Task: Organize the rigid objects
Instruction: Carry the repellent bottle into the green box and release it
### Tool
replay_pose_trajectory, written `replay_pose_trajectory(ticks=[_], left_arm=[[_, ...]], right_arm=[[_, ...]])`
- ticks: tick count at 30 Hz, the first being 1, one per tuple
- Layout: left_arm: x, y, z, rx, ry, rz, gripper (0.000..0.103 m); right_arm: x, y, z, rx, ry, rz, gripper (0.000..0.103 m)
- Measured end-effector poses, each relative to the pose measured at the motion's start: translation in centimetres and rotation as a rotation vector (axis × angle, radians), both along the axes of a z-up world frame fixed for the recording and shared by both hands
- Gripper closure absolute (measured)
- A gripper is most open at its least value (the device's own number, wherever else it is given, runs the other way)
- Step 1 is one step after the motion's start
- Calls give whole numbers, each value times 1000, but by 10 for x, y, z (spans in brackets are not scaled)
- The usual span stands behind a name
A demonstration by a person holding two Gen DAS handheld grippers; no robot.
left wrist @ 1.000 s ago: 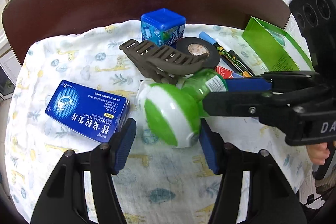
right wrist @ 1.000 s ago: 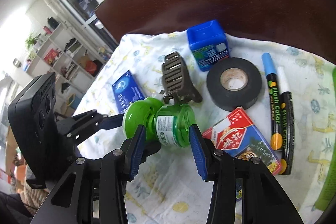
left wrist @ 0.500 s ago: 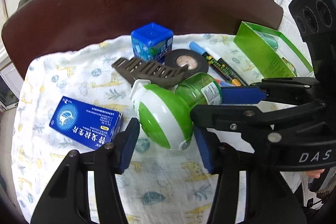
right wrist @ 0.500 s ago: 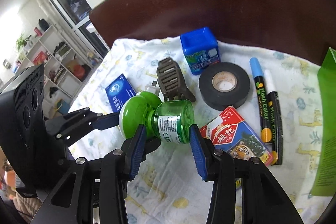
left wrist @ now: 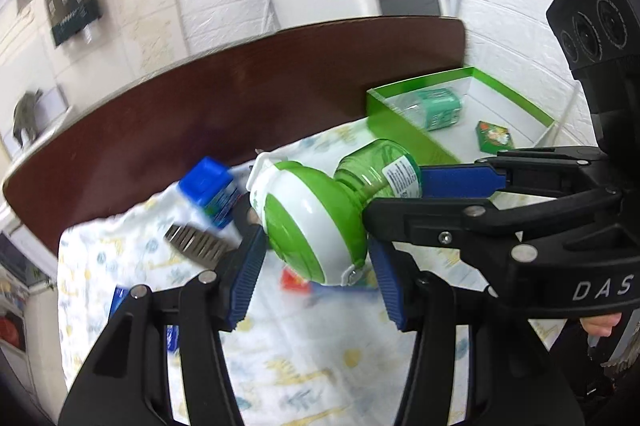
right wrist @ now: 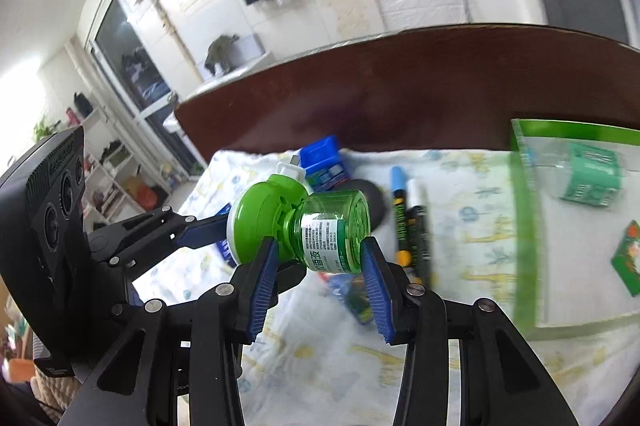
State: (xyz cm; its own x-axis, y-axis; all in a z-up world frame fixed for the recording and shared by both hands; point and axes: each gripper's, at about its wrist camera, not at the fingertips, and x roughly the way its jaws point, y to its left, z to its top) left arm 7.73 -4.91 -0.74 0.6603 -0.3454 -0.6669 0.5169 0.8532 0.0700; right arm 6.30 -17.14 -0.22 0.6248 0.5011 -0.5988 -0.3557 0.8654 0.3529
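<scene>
Both grippers share one load: the left gripper (left wrist: 316, 260) clamps the white-and-green cap, the right gripper (right wrist: 318, 264) clamps the clear green body of the bottle (right wrist: 308, 222), held clear above the patterned cloth (left wrist: 320, 366). Its long axis runs gripper to gripper. The green tray (right wrist: 524, 226) lies off the right gripper's side, so that arm is nearer for the drop.

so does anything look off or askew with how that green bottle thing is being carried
Slightly. The green plastic bottle with the green-and-white round cap hangs tilted sideways in mid-air, above the giraffe-print cloth. The left gripper clamps its cap and the right gripper its body. Nothing looks spilled or broken.
</scene>
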Motion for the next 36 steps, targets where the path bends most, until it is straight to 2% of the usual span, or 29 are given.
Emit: replay_pose_trajectory(ticks=[11, 18, 24, 36], left_arm=[[7, -135, 21, 47, -42, -230, 52], [20, -197, 20, 84, -42, -301, 52], [35, -216, 6, 118, -11, -297, 51], [61, -228, -24, 164, 69, -273, 51]], right_arm=[[-26, -127, 11, 79, -54, -252, 58], [-23, -185, 6, 107, -61, -336, 58], [-7, -211, -15, 158, -24, -342, 58], [21, -219, -47, 175, 49, -325, 58]])
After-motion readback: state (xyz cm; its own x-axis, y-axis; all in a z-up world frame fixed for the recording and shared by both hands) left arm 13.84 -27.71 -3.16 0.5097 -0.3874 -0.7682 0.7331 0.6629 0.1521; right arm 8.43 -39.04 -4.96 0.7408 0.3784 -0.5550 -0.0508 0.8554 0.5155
